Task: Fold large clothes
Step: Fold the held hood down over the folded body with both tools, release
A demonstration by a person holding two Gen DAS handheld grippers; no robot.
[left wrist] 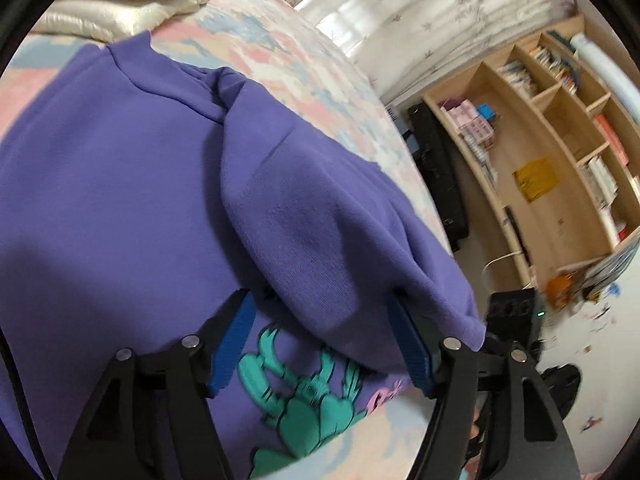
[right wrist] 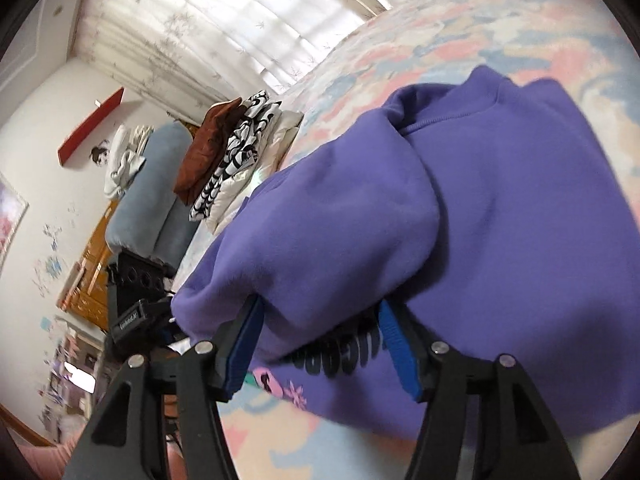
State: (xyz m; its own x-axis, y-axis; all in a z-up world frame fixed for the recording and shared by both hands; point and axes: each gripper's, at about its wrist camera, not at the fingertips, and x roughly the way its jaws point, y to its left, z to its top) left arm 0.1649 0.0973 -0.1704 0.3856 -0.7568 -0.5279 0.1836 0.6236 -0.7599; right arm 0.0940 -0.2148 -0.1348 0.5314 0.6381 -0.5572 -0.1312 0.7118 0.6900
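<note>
A purple sweatshirt (left wrist: 120, 184) with a teal and pink print lies on the pastel-patterned bed (left wrist: 288, 64). One sleeve is folded over its body in each view. My left gripper (left wrist: 320, 300) is open, its blue fingers (left wrist: 234, 340) spread on either side of the folded sleeve edge. In the right wrist view the sweatshirt (right wrist: 520, 220) fills the middle. My right gripper (right wrist: 320, 308) is open too, its fingers (right wrist: 244, 344) straddling the other folded sleeve, without clamping it.
Folded clothes are stacked at the far end of the bed (right wrist: 236, 148), also seen in the left wrist view (left wrist: 120, 4). A wooden bookshelf (left wrist: 560, 152) and a black case (left wrist: 440, 172) stand beside the bed. A grey-blue sofa (right wrist: 152, 200) stands by the wall.
</note>
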